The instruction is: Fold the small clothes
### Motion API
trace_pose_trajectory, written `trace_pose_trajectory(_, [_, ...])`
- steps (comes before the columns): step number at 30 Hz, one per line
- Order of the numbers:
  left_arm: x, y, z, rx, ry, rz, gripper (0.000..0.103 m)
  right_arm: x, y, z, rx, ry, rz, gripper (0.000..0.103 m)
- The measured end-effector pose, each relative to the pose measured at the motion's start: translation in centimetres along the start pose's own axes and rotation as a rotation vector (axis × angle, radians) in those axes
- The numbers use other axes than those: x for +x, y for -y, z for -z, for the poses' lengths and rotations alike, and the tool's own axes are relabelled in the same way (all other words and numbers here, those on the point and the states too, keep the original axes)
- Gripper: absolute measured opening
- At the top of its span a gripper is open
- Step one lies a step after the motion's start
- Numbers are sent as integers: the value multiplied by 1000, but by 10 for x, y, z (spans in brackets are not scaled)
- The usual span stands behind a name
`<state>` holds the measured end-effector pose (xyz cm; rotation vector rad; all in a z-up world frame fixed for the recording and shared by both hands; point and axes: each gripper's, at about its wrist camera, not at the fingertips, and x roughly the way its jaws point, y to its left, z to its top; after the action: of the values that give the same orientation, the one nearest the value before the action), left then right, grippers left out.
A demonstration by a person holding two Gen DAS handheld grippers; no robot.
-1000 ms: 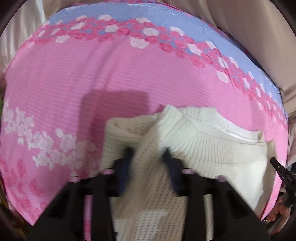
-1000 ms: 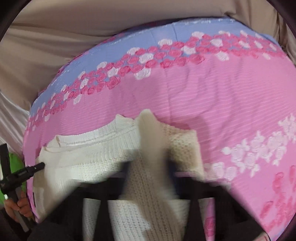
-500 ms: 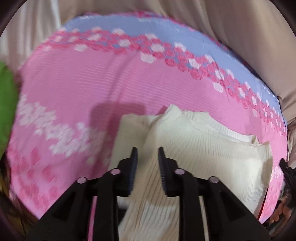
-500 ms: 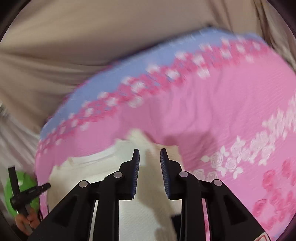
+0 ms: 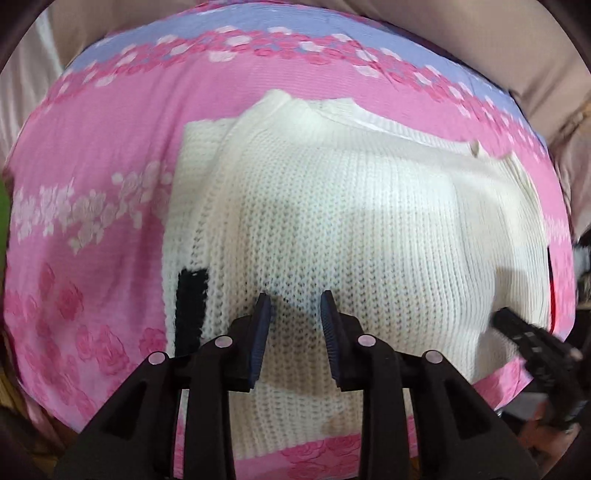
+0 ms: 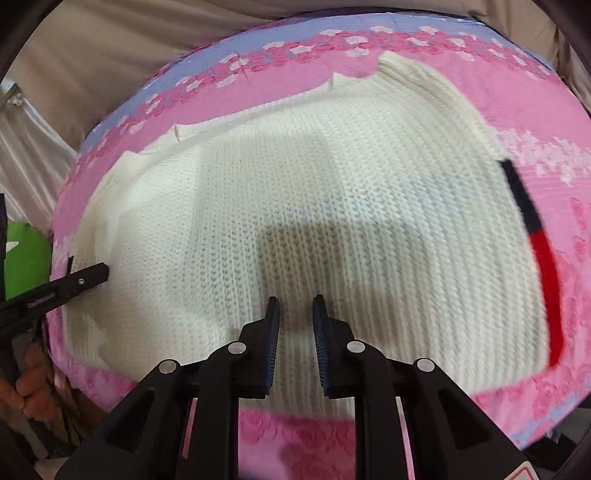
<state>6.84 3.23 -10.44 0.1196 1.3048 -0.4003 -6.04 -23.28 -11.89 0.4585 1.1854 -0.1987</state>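
Observation:
A cream knitted sweater (image 5: 351, 221) lies flat on the pink flowered bedspread (image 5: 92, 166), with both sides folded in over the middle. It has a black patch (image 5: 190, 310) at its left edge and a black and red stripe (image 6: 543, 258) at its right edge. My left gripper (image 5: 294, 303) hovers open and empty over the sweater's lower left part. My right gripper (image 6: 295, 306) hovers open and empty over its lower middle (image 6: 332, 203). Each gripper's tip shows at the edge of the other's view, the right one (image 5: 532, 339) and the left one (image 6: 74, 280).
The bedspread has a lilac band (image 6: 332, 33) along its far edge, with beige curtain (image 6: 110, 44) behind. A green object (image 6: 26, 258) sits off the bed's left side. The bed's near edge (image 6: 295, 443) runs just under the sweater's hem.
Both grippers held folded-in parts of the sweater a second ago, let them go, and have pulled back toward the hem. The sweater now lies flat and fills more of both views.

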Motion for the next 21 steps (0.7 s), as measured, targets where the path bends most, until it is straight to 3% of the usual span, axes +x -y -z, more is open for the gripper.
trace_pose_trajectory(2, [-1, 2, 0, -15, 9, -3, 35, -18, 3, -6, 12, 46, -29, 17])
trace_pose_trajectory(4, [0, 4, 3, -42, 23, -22, 37, -23, 11, -16, -30, 62, 11, 17])
trace_pose_trajectory(6, [2, 8, 9, -85, 46, -50, 37, -6, 33, -18, -59, 15, 101, 17])
trace_pose_trajectory(7, [1, 9, 13, -101, 56, -62, 38, 3, 47, -18, -41, -17, 103, 13])
trace_pose_trajectory(9, [1, 13, 19, -104, 60, -91, 38, -11, 75, -21, 80, -2, -19, 13])
trace_pose_trajectory(12, [0, 17, 20, -104, 66, -117, 38, -41, 96, -32, 141, 108, -27, 21])
trace_pose_trajectory(14, [0, 15, 21, -126, 66, -115, 39, -40, 101, -40, 111, 118, 3, 21])
trace_pose_trajectory(17, [1, 14, 20, -127, 63, -116, 39, -3, 109, -36, 32, 44, 136, 13])
trace_pose_trajectory(21, [2, 15, 20, -122, 59, -116, 40, -18, 108, -31, 55, 81, 130, 14])
